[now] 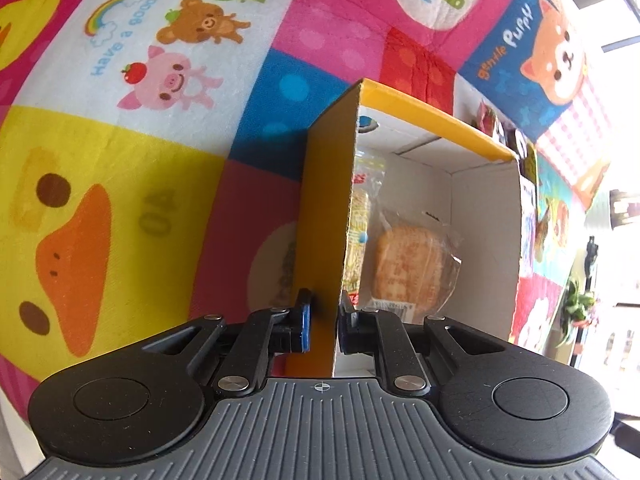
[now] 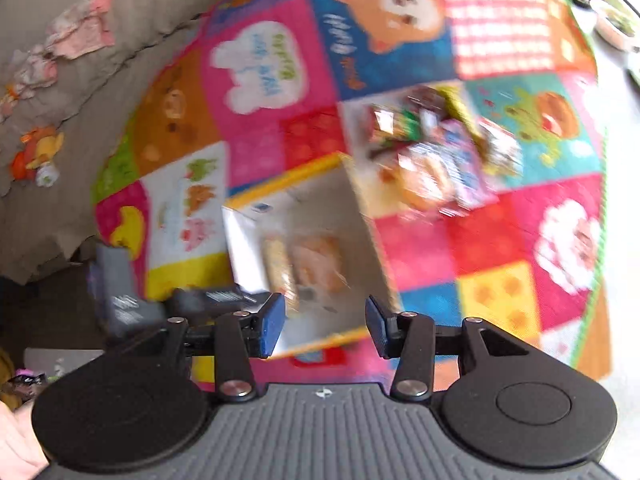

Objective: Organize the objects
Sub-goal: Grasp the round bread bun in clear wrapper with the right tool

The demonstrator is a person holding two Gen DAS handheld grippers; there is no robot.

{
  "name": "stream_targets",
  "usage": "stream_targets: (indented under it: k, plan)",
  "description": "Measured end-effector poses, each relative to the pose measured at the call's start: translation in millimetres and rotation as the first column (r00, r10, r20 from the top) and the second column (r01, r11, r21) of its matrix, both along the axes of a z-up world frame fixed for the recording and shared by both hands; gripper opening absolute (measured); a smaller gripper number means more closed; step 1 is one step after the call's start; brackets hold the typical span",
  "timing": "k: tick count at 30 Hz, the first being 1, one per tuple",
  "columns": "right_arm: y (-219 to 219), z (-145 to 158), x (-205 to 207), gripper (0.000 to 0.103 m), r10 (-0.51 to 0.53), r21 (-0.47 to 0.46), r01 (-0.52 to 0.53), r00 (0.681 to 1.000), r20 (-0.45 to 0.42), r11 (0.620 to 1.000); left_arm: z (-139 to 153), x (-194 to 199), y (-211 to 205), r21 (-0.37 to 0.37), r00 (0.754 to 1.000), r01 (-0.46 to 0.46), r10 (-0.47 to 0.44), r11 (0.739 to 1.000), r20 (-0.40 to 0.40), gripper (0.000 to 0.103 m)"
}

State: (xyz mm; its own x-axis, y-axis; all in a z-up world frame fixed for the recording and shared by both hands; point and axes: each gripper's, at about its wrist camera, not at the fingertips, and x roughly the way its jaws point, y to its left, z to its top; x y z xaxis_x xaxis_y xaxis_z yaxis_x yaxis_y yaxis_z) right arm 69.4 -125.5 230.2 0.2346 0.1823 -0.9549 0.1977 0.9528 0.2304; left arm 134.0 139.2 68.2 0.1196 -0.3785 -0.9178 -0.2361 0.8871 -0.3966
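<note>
- A bright patchwork play mat (image 1: pixel 160 128) of soft fabric, printed with cartoon ducks, a pig, a bear, a frog and a puppy in pink, yellow, blue and red squares, fills the background of both views; in the right wrist view it lies against a beige upholstered sofa (image 2: pixel 80 40) strewn with small toys.
- An open cardboard box (image 1: pixel 484 220), yellow outside and white inside, stands on the mat with its mouth upward.
- Inside the box lie two wrapped snacks: a round golden biscuit in clear film (image 1: pixel 414 264) on the floor of the box, and just beside it a long packet of pale crackers (image 1: pixel 360 216) against the near wall.
- A loose pile of colourful wrapped snack packets (image 2: pixel 440 156) rests on the mat just beyond the far corner of the box, seen blurred in the right wrist view.
- The left hand-held gripper (image 1: pixel 323 322) is nearly closed over the box's upright yellow wall, one blue pad outside and one inside; the inner pad touches the card, while a thin gap shows at the outer pad.
- The right hand-held gripper (image 2: pixel 326 326) hovers over the box's near edge, its blue pads partly apart with nothing held between them; the view is smeared.
- A hand (image 2: pixel 16 444) shows at the lower left edge of the right wrist view.
</note>
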Motion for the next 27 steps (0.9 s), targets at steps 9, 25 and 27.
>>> stream_targets:
  k: [9,25,27]
  plan:
    - [-97.1,-20.7,-16.2,0.045,-0.098,-0.094,0.094,0.995,-0.033,0.991,15.9,19.5,-33.8,0.133,0.997,0.068,-0.072,0.989,0.023,0.011]
    - [-82.5,-118.5,100.2,0.05,0.293,0.021,-0.294,0.955,0.035,0.956,8.5,-13.6,-71.3,0.319,0.984,0.178,-0.163,0.931,-0.074,0.011]
    - [-77.4,-135.7,116.6,0.05,0.297,0.041,-0.297,0.955,0.026,0.954,7.2,-9.0,-71.3,0.317,0.987,0.162,-0.153,0.935,-0.053,0.008]
